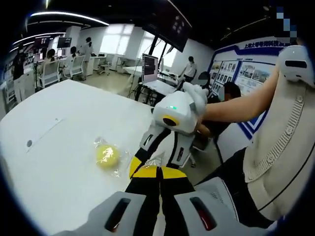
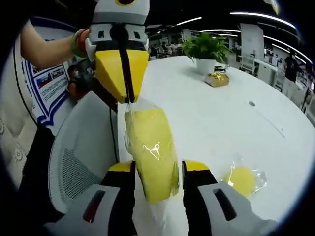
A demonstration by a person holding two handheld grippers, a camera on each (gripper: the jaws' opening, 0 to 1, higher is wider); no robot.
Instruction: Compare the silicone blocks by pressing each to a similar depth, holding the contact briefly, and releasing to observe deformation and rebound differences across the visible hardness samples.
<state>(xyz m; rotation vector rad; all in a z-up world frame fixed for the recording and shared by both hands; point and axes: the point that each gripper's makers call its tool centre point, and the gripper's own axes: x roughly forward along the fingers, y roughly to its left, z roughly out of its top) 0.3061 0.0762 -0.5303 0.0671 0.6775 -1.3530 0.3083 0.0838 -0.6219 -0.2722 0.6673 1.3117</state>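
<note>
I have a yellow silicone block sealed in a clear plastic bag (image 2: 151, 152) between the two jaws of my right gripper (image 2: 153, 169), which squeeze its lower sides. My left gripper (image 2: 121, 69) comes in from above, its yellow tips pressed together on the bag's top edge, so the sample hangs between both tools above the edge of the white bench (image 2: 236, 118).

In the left gripper view, my left gripper (image 1: 158, 173) meets the tips of the right gripper (image 1: 156, 162) around a scrap of clear film; the block itself is hard to make out there.

I judge the block light, soft and springy; it should dent under the jaws and recover. The bag is glossy and likely slippery, so the better hold is across the block's broad faces, not on loose film.

A second sample, a round yellow silicone piece in its own clear bag (image 1: 107, 156), lies on the bench well apart from my grippers. A potted green plant (image 2: 206, 49) and a small gold wrapped packet (image 2: 217, 78) stand at the far side.

The held block's lower end is cut off behind my jaws, and I cannot read any hardness marking.
</note>
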